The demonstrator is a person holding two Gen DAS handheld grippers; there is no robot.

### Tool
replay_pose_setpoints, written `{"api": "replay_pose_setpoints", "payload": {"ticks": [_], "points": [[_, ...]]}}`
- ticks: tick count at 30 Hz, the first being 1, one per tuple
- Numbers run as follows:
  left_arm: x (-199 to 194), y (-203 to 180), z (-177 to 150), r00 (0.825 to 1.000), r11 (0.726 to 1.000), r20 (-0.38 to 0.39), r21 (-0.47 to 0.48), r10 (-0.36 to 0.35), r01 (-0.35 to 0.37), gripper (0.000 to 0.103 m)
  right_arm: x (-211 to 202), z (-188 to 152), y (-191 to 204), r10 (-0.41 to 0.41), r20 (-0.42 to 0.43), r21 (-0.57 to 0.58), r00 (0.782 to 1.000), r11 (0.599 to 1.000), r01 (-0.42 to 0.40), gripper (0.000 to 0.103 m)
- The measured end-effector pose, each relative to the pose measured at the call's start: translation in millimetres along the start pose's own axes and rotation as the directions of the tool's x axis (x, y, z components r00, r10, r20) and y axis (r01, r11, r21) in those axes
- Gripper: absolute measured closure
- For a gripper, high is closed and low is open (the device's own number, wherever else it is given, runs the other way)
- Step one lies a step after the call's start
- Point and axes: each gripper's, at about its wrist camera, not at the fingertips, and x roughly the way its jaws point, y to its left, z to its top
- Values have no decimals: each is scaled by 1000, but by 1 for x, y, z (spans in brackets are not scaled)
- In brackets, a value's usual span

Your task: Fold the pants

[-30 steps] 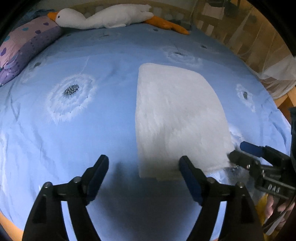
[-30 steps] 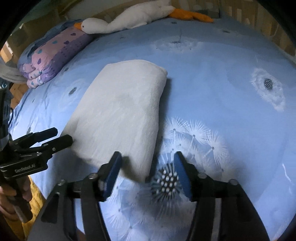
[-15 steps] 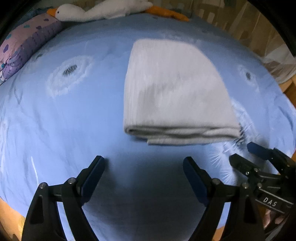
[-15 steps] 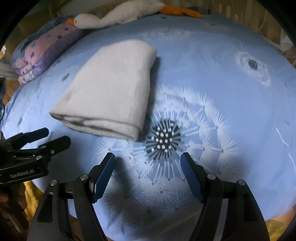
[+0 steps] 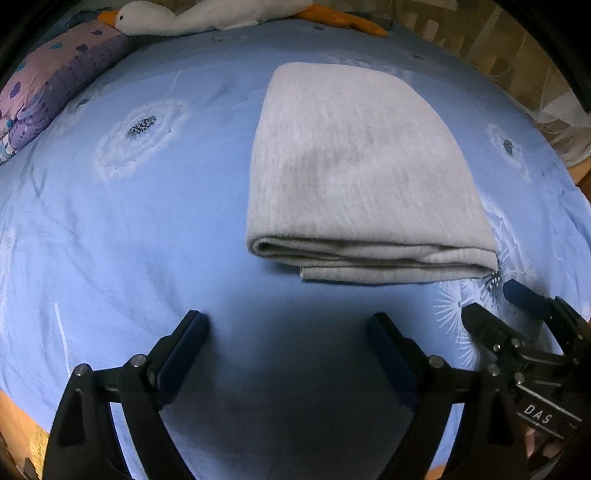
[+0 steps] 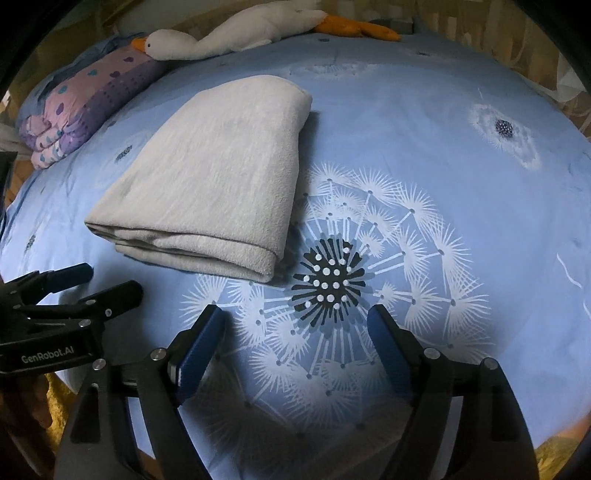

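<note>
The light grey pants (image 5: pixel 354 173) lie folded into a thick rectangle on the blue bed sheet (image 5: pixel 129 240), layered edges facing me; they also show in the right wrist view (image 6: pixel 221 177). My left gripper (image 5: pixel 286 332) is open and empty, a short way in front of the folded edge. My right gripper (image 6: pixel 295 325) is open and empty, over a dandelion print to the right of the pants. Each gripper shows in the other's view: the right one (image 5: pixel 502 314), the left one (image 6: pixel 99 280).
A white plush goose (image 6: pixel 240 33) lies along the far edge of the bed. A folded purple patterned blanket (image 6: pixel 85 107) sits at the far left. A wooden railing (image 5: pixel 480 33) runs behind the bed at the right. The bed's near edge is just below the grippers.
Both grippers have pulled back from the pants' near edge toward me and opened wider. The pants stay folded on the sheet.
</note>
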Motion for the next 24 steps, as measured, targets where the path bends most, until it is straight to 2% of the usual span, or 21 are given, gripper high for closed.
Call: {"api": "replay_pose_setpoints", "payload": {"ticks": [24], "points": [[2, 0, -1, 1000, 1000, 2, -4, 6, -6, 10, 2, -1, 0, 1, 2, 1, 1000, 1000, -1, 19]]}}
